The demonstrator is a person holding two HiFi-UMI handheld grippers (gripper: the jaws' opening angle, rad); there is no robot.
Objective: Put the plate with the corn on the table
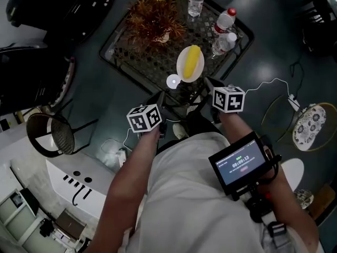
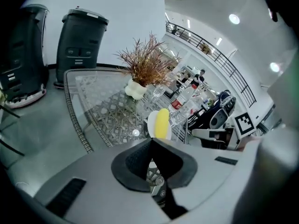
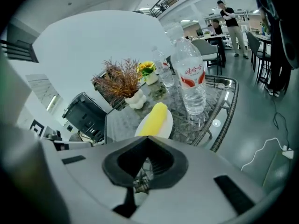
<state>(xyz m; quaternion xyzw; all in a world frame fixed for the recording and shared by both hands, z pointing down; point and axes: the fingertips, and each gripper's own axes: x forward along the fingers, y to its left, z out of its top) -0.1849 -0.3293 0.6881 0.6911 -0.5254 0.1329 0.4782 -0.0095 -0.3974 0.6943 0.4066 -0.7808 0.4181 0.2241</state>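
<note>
A white plate [image 1: 184, 67] with a yellow corn cob [image 1: 193, 60] lies on the glass-topped wicker table [image 1: 138, 57], close to its near edge. My left gripper [image 1: 164, 101] is just short of that edge, left of the plate, and holds nothing. Right of the plate, my right gripper [image 1: 210, 83] is also free of it. In the left gripper view the jaws [image 2: 152, 141] meet at their tips, with the plate [image 2: 151, 123] and corn [image 2: 161, 123] beyond. The right gripper [image 3: 147, 139] likewise has its jaws together, and the plate [image 3: 166, 125] with the corn [image 3: 153, 119] lies just ahead.
Three water bottles [image 1: 225, 21] stand at the table's far right and a dried plant in a white vase [image 1: 156, 22] at its far left. Black bins [image 1: 58, 7] stand on the left, a white cable [image 1: 274, 83] and a patterned disc [image 1: 308, 126] lie on the right floor.
</note>
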